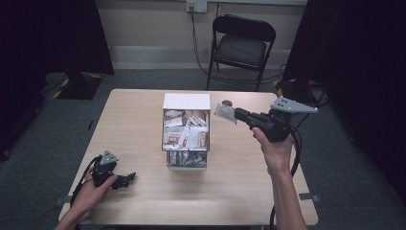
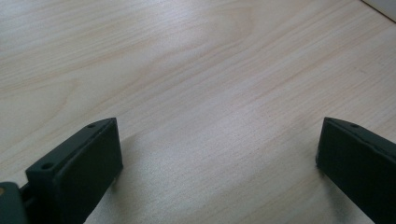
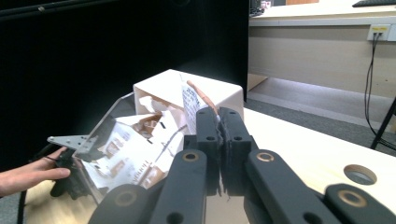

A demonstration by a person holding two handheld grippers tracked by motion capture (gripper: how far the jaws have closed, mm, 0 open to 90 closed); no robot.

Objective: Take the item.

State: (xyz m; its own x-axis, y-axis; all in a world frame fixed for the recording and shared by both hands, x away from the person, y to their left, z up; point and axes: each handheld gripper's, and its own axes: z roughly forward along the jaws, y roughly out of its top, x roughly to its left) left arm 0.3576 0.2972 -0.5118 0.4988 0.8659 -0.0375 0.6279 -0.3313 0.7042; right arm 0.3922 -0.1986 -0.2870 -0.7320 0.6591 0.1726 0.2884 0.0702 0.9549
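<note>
A white box with a clear front bin full of sachets stands mid-table. My right gripper hovers just right of the box's top, shut on a single sachet. In the right gripper view the jaws pinch that sachet edge-on, with the box and its packets beyond. My left gripper rests low near the table's front left, open. Its two jaws stand wide apart over bare wood in the left gripper view, with nothing between them.
The wooden table has a round cable hole near the right gripper. A black folding chair stands behind the table. Dark curtains flank both sides. Cables trail from each gripper.
</note>
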